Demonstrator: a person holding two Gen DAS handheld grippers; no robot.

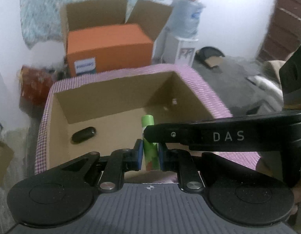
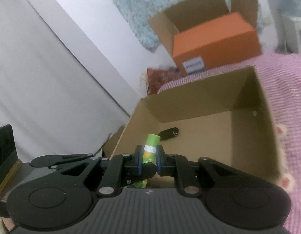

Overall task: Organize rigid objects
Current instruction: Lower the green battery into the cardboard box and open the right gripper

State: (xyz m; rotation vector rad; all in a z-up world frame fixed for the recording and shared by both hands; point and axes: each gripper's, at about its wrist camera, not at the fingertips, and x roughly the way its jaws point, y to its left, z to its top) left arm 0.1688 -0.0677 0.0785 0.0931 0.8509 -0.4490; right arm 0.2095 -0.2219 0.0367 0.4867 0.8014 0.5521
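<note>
Both tongs are pinching the same green tube (image 1: 149,134) and holding it over the open cardboard box (image 1: 103,95). The left tongs (image 1: 149,156) are clamping the tube's lower body between their blue pads, while the right tongs (image 2: 148,160) are gripping it just under the white band, with the green cap sticking out past their tips. In the left view, a finger of the right tongs is crossing in front of the tube from the right.

By my reading, the step in hand is carrying the tube to the box. The next move is calling for lowering it onto the bare floor ahead of the tips and then letting both pairs of pads go, ideally one after the other so the tube is not tipping sideways.

The box, sitting on a pink checked cloth (image 2: 283,89), is holding one small dark oval object (image 1: 83,135), lying beyond and to the left of the left tongs, apart from the tube. Further ahead, a larger carton (image 1: 95,13) with raised flaps is holding an orange box (image 1: 109,44).
</note>
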